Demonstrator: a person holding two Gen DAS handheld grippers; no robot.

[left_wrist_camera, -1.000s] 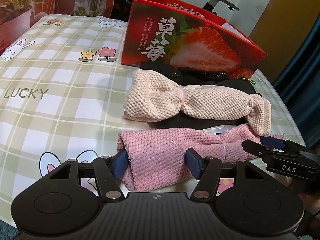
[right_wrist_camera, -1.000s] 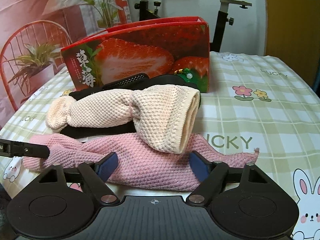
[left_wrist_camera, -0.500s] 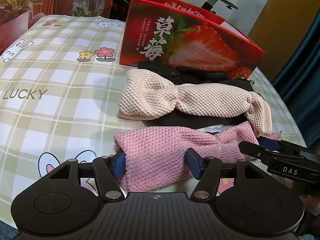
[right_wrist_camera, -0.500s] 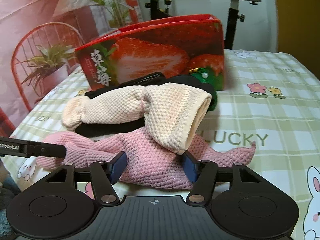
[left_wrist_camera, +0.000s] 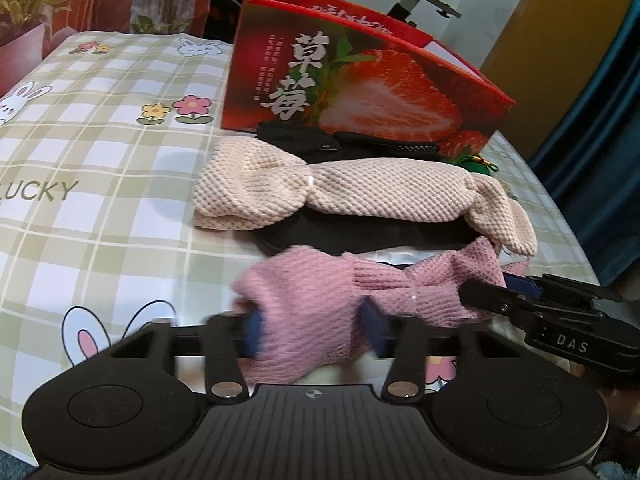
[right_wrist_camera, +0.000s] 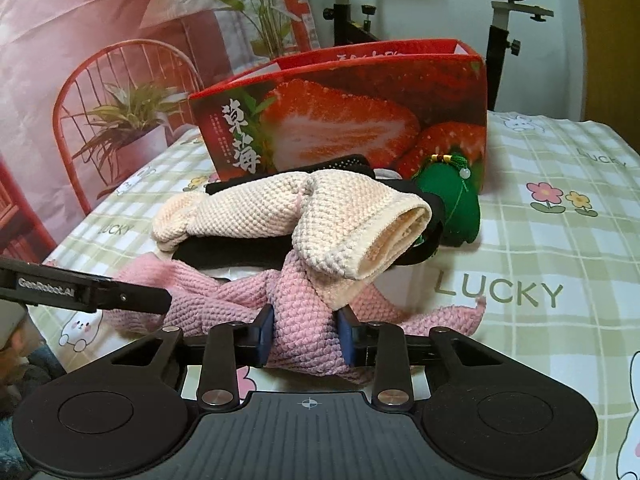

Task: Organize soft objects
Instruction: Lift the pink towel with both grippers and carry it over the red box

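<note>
Right wrist: pink cloth (right_wrist_camera: 304, 320) near table edge (right_wrist_camera: 60, 248)

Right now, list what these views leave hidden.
- Strawberry box interior: both views, its walls block it.
- Black item: mostly covered by the cream knitted cloth.
- Left gripper pads: motion-blurred, buried in the pink knitted cloth.

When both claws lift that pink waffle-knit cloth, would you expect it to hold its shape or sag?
The pink waffle-knit cloth will probably sag: it already bunches where the right claw, whose jaws have just been closing, pinches it. It looks light. The left claw, jaws also just closing, grips the other end, and the cream knit cloth draped on it may get dragged along.
</note>
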